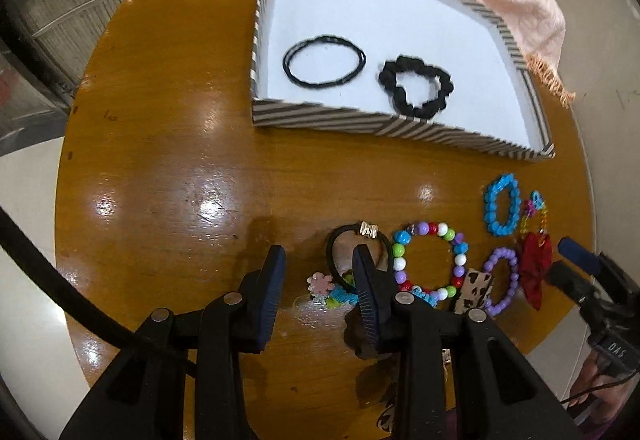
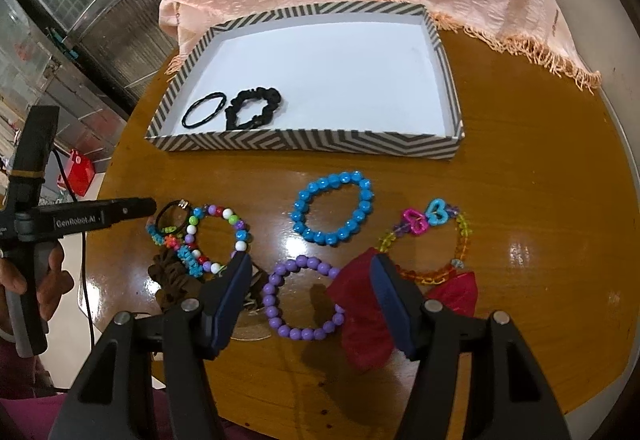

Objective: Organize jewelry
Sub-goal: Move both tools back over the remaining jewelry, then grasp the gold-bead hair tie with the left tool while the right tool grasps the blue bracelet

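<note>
Both grippers, left gripper [image 1: 319,272] and right gripper [image 2: 310,286], are black plastic with ribbed navy pads [image 2: 390,300] and silver round screws; white "GenRobot.AI" lettering on one handle, black cable [image 1: 60,288], bare-skinned hand [image 2: 44,280], magenta sleeve

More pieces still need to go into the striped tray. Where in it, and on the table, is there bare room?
The striped tray is bare right of and behind the black scrunchie and thin black hair ties. The wooden table is free left of the tray. Crowded: the front row, from the multicolor bead bracelet to the blue bead bracelet.
</note>
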A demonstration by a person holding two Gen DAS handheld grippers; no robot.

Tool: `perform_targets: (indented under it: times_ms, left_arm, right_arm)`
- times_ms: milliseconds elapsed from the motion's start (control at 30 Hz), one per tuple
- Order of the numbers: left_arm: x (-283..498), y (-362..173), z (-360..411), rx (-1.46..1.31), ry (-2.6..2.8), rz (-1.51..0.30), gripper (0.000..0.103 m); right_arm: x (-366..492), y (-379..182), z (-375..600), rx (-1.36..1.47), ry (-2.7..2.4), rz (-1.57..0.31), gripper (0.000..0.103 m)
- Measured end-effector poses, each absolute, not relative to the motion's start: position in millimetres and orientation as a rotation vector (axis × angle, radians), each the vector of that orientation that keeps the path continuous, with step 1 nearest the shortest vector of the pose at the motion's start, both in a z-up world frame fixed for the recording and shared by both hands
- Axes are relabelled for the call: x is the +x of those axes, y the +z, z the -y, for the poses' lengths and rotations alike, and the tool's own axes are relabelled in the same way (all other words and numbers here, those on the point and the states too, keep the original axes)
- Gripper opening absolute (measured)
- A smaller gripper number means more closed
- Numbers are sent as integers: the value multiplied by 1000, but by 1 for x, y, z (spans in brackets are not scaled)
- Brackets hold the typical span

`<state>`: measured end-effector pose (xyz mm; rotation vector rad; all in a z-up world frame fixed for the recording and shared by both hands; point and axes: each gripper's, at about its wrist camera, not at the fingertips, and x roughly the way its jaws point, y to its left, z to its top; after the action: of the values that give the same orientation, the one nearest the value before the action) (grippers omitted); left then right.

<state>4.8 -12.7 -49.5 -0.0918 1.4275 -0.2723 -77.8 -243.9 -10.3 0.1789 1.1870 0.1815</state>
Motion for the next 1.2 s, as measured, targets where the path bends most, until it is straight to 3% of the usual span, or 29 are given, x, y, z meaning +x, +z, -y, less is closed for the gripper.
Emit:
perform_targets:
  times_ms: [400, 667, 967, 1133, 1200]
  left_arm:
    - [11, -66, 20, -84, -262, -1496, 34]
    - [14, -67, 35, -6, -274, -1472, 9]
    - [22, -46, 22, -112, -289, -1410, 5]
    - [30, -30, 12, -187, -301, -1380, 5]
    - [30, -25, 10, -191, -304, -1371, 5]
  right_arm:
    - [-64, -14, 245, 182, 179, -1200, 65]
    - [-52, -20, 249, 195, 175, -1207, 65]
    - [-33, -25, 257, 147, 152, -1191, 64]
    - [-21, -32, 256, 125, 177, -1199, 46]
    - [-15, -39, 253, 95, 170, -1207, 45]
